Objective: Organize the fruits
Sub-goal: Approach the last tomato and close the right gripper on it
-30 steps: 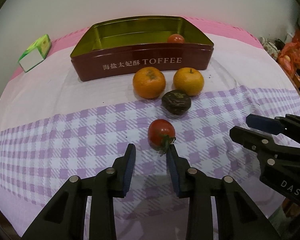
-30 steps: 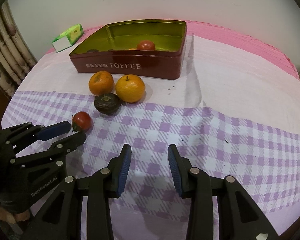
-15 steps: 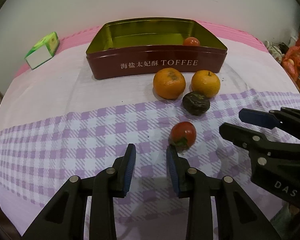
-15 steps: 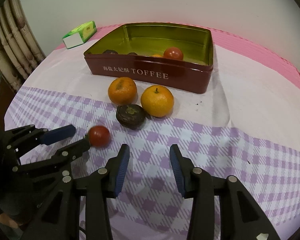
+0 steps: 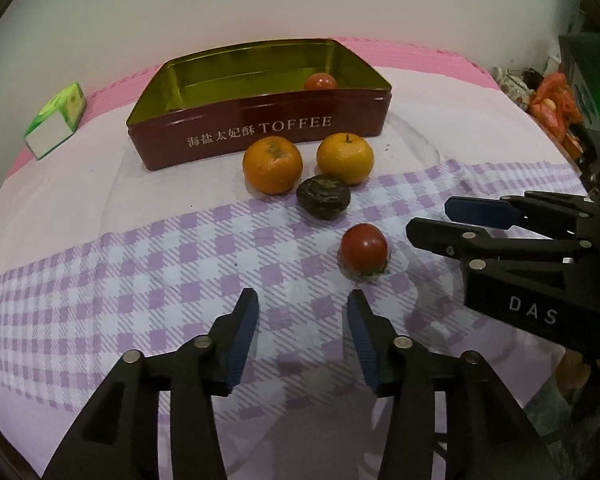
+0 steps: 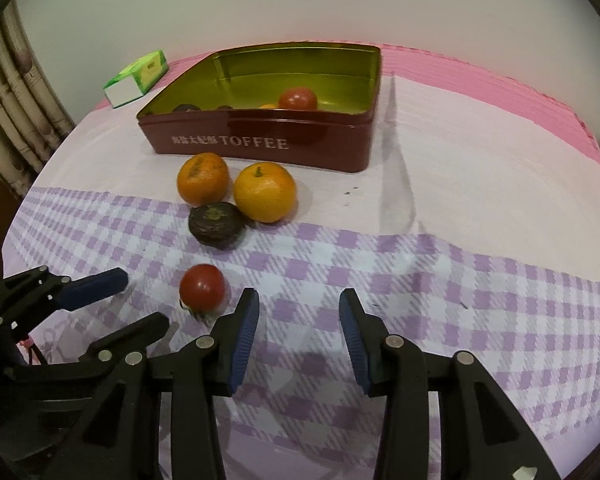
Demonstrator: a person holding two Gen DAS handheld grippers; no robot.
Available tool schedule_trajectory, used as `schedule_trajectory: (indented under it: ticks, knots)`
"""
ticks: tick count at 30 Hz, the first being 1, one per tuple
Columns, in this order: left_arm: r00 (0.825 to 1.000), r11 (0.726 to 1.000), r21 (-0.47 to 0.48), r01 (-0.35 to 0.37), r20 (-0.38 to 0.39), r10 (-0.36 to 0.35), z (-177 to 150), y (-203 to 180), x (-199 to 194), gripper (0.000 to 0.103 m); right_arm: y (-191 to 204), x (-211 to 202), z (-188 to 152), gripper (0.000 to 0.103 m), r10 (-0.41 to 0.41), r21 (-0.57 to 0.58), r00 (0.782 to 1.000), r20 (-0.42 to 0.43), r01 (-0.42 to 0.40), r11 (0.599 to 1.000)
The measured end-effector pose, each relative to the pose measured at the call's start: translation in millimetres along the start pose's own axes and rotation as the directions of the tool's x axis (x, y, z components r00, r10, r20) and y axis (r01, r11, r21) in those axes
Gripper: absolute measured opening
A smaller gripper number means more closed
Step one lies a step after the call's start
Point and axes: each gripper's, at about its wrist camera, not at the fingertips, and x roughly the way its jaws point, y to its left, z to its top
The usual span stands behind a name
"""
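A red tomato [image 5: 364,252] [image 6: 202,286] lies on the checked cloth. Behind it sit a dark wrinkled fruit [image 5: 323,196] [image 6: 216,225] and two oranges [image 5: 272,164] [image 5: 345,158]. The maroon TOFFEE tin [image 5: 260,132] [image 6: 260,144] holds another tomato [image 6: 298,99] and several other fruits. My left gripper [image 5: 303,304] [image 6: 140,302] is opening its jaws with nothing between them; the tomato lies just ahead of its right finger. My right gripper [image 6: 298,300] [image 5: 434,218] stands open and empty, with the tomato beside its left finger.
A green and white carton [image 5: 56,124] [image 6: 138,76] lies at the back left of the table. A curtain [image 6: 8,120] hangs at the left. Orange bags and clutter [image 5: 552,100] sit off the table's right side.
The left gripper's jaws have spread wider. The tomato has slid from ahead of its gap to ahead of its right finger. In the right wrist view the fruit has come nearer.
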Motion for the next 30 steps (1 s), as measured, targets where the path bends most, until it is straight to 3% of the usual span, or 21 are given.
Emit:
schedule_trajectory:
  ticks: [10, 21, 30]
  knots:
    - [0.999, 0.999, 0.025, -0.035, -0.002, 0.036, 5.1, -14.6, 3.2, 0.055, -15.0, -10.8, -4.5, 0.039, -0.004, 0.021, 1.0, 0.016, 0.003, 1.0]
    - [0.991, 0.986, -0.097, -0.134, -0.01, 0.134, 4.1, 24.4, 4.5, 0.055, 27.2, -8.4, -2.7, 0.039, 0.063, -0.064, 0.998, 0.006, -0.062, 0.996]
    - [0.989, 0.979, -0.144, -0.146, -0.02, 0.145, 2.8, 39.0, 8.9, 0.055, 37.8, 10.6, 1.2, 0.039, 0.067, -0.067, 0.997, -0.029, -0.069, 0.995]
